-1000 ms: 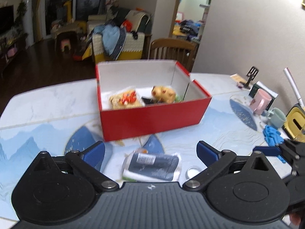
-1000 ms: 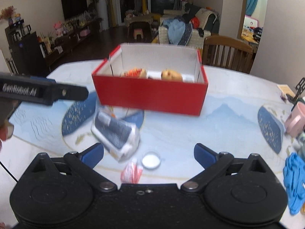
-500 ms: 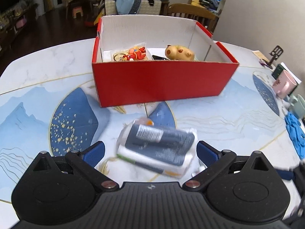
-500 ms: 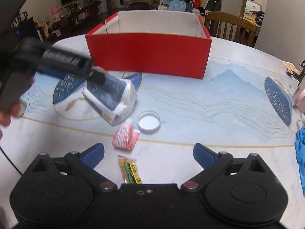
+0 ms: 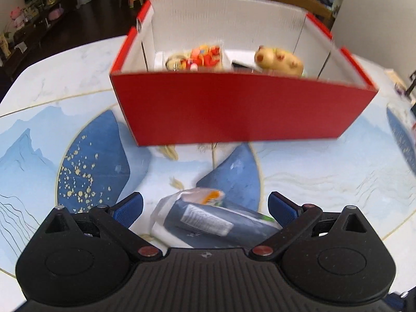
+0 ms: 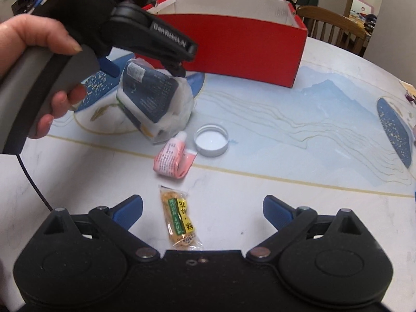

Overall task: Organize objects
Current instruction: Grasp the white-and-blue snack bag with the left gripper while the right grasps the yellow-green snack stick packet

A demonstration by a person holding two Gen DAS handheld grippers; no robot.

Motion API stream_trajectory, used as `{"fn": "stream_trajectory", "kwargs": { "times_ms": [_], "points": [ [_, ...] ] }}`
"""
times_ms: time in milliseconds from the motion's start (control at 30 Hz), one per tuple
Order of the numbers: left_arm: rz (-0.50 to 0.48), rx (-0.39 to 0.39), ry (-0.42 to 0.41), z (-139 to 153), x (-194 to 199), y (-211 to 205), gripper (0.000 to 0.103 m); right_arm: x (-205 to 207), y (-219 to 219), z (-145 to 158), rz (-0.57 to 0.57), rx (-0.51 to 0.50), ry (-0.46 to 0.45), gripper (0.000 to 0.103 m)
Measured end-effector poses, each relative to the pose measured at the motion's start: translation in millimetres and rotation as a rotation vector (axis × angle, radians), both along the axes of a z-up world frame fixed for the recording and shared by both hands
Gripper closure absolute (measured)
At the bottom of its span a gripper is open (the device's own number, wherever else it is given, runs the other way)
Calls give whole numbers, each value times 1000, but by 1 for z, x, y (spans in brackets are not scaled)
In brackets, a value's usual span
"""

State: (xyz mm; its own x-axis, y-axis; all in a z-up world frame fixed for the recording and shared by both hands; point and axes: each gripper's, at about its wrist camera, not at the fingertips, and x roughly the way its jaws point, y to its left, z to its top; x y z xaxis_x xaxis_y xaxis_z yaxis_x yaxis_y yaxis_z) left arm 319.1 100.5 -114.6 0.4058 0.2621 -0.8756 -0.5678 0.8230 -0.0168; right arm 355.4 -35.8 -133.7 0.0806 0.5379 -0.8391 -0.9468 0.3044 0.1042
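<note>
Two claws are in play: our left claw (image 5: 205,206) is spread wide over the clear plastic bag holding a dark navy pack (image 6: 153,98), which lies on the desk (image 6: 286,161) just before the red cardboard box (image 5: 241,109); our right claw (image 6: 202,209) is also spread, empty, above a small yellow-green snack packet (image 6: 180,219) near the desk's front edge. We judge the bag light, crinkly and slippery, its contents fairly firm, so we would grip across the pack's body, not the loose film. A pink squeeze tube (image 6: 173,157) and a white round lid (image 6: 212,140) wait just beside it.
</note>
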Motion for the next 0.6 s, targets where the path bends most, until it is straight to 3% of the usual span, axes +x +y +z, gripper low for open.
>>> {"fn": "stream_trajectory", "kwargs": {
  "times_ms": [167,600],
  "points": [
    [-29,-5,58,-18,-11,0,0,-1,2,-8,19,-17,10,6],
    [-135,-1,73,-28,-70,1,0,-12,7,-12,46,-41,38,13]
  ]
}}
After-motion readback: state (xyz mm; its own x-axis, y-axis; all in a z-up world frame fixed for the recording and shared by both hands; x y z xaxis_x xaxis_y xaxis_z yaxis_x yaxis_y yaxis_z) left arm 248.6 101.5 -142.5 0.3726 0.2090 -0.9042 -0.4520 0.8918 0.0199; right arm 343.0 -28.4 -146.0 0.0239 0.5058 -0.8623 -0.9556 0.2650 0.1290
